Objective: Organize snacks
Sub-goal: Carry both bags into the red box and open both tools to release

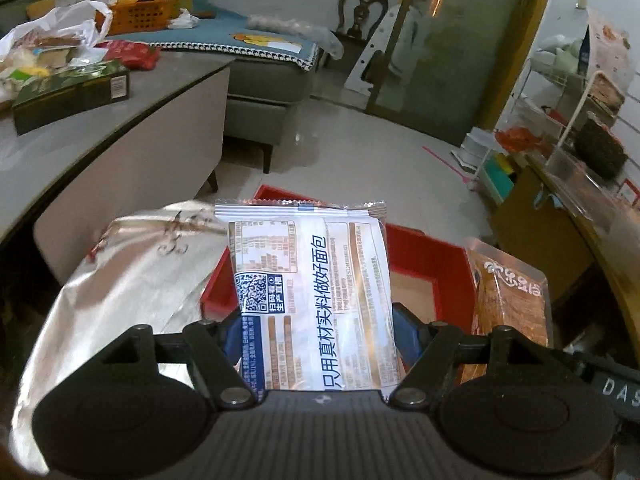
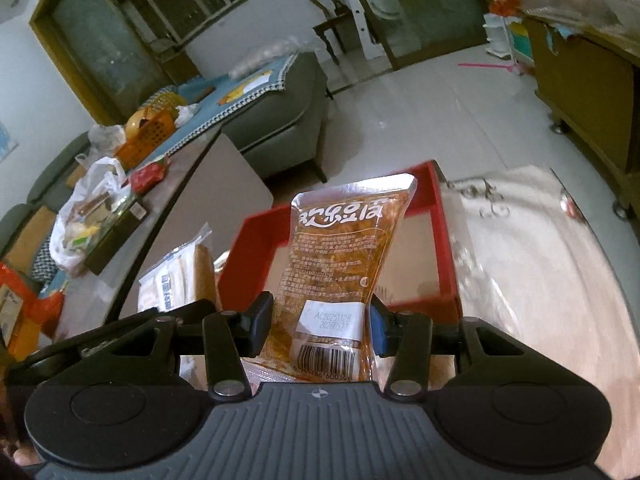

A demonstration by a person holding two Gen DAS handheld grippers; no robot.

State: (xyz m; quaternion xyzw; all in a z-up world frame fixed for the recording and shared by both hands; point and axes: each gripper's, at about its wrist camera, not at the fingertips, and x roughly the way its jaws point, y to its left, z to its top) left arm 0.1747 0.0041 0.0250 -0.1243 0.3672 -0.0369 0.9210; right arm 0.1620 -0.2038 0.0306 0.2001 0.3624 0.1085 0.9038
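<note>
My left gripper [image 1: 318, 330] is shut on a white bread packet [image 1: 308, 280] with blue print, held upright above a red open box [image 1: 432, 264]. To its right hangs an orange tofu snack pouch [image 1: 508, 300]. In the right wrist view my right gripper [image 2: 320, 326] is shut on that orange pouch [image 2: 340, 248], also over the red box [image 2: 446, 240]. The white packet [image 2: 176, 276] shows at the left there. The pads of both grippers press the packets' sides. A silver cloth or lid [image 1: 132, 276] lies beside the box.
A grey table [image 1: 92, 136] at the left carries a dark green box [image 1: 72, 96], a white plastic bag of snacks [image 1: 52, 44] and a red packet [image 1: 132, 54]. A grey sofa bench [image 1: 268, 92] stands behind; a wooden cabinet [image 1: 560, 220] and wire shelf [image 1: 568, 100] are at the right.
</note>
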